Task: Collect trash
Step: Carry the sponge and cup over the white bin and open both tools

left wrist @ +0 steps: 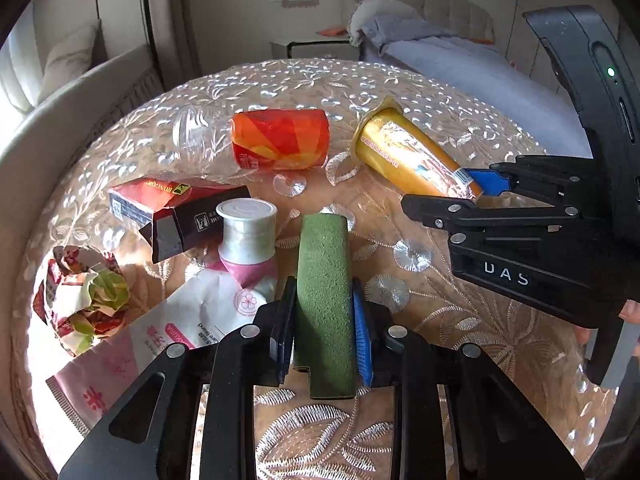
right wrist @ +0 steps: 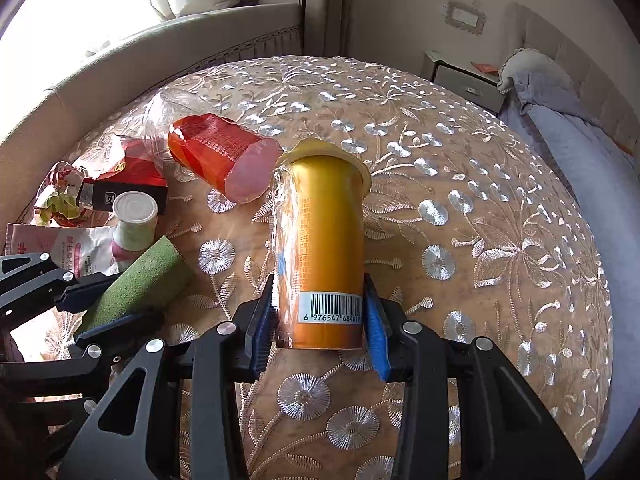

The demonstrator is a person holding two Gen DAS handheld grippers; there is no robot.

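Left gripper [left wrist: 324, 332]: its blue pads are pressed against both long sides of a green block [left wrist: 325, 300], pinching it near its lower half.
Green block: a rough, sponge-like slab, dull green, lying flat on the table and reaching straight away from the jaws; its near end shows a small notch.
Right gripper [right wrist: 322, 320]: jaws set on either side of a gold cup [right wrist: 324, 248] at its narrow base, the pads touching its walls beside the barcode.
Gold cup: a tall, tapered orange-gold paper cup lying on its side, yellow rim pointing away, loose clear film along its left flank, white barcode label near the base.
Pose, left: the tool points down at the table from the near edge, with the block along its midline.
Pose, right: also angled down; in the left wrist view it comes in from the right, and fingertips of the person's hand [left wrist: 630, 312] show behind its body.
Table [right wrist: 500, 240]: round, covered in a beige embroidered cloth with silver flowers.
Other trash: an orange-red cup [left wrist: 280, 144] on its side, a clear plastic cup [left wrist: 196, 132], a dark red carton [left wrist: 176, 208], a small white-capped bottle [left wrist: 248, 236], a crumpled wrapper [left wrist: 84, 296], a pink and white pouch [left wrist: 160, 340], all left of the block.
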